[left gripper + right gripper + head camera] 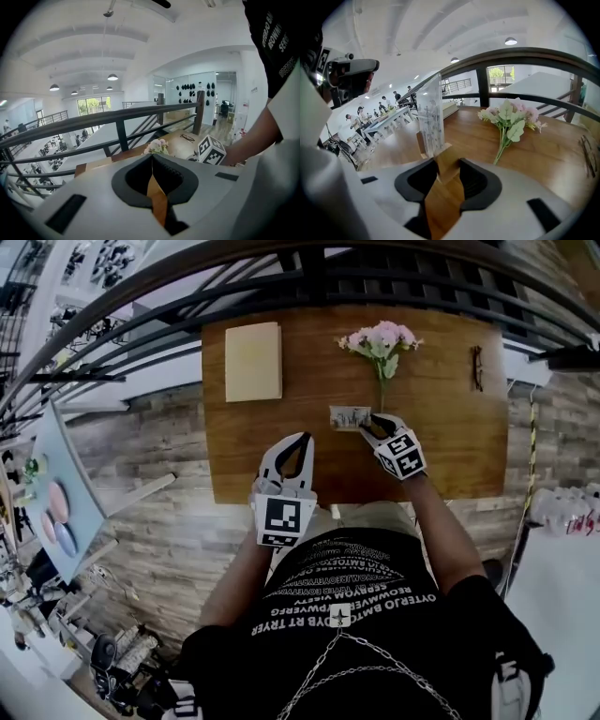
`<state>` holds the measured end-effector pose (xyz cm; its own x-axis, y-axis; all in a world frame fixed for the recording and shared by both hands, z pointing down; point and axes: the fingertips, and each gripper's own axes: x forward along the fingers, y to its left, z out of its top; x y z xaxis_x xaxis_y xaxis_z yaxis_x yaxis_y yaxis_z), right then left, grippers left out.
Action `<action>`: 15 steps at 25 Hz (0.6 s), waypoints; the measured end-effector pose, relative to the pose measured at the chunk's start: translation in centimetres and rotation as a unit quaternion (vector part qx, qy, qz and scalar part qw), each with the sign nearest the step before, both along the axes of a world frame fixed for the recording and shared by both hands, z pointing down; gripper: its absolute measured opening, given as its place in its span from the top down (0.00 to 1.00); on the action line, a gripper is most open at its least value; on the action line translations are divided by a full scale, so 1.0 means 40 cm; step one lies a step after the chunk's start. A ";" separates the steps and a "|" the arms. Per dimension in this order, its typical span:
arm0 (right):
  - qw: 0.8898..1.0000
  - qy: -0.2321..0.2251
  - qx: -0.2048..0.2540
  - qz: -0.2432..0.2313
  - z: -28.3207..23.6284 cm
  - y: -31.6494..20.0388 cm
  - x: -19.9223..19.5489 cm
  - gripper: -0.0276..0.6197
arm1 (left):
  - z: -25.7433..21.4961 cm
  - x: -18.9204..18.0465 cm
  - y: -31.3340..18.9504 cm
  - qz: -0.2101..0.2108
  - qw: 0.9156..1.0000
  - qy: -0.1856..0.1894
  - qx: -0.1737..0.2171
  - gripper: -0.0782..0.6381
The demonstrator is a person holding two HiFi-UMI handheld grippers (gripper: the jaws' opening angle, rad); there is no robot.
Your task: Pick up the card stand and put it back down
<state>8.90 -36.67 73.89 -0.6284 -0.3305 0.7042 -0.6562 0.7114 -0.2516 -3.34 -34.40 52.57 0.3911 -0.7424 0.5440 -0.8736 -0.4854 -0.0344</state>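
Flowers near card stand; notebook well apart

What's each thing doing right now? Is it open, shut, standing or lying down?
card stand: upright, base gripped.
right gripper: shut on the card stand.
left gripper: shut, empty.
flowers: lying flat on the table.
notebook: closed, lying flat.
glasses: lying on the table.

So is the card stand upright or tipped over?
Upright: the card stand shows its clear panel standing vertical on its wooden base.
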 end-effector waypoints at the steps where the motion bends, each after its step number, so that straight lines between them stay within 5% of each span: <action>1: 1.000 0.004 0.000 -0.003 0.011 0.000 0.001 0.71 | 0.004 -0.004 0.002 -0.002 1.000 -0.001 -0.002 0.85; 15: 0.996 0.073 0.020 -0.055 0.101 0.046 -0.015 0.70 | -0.022 -0.055 0.061 -0.020 1.000 -0.009 0.006 0.85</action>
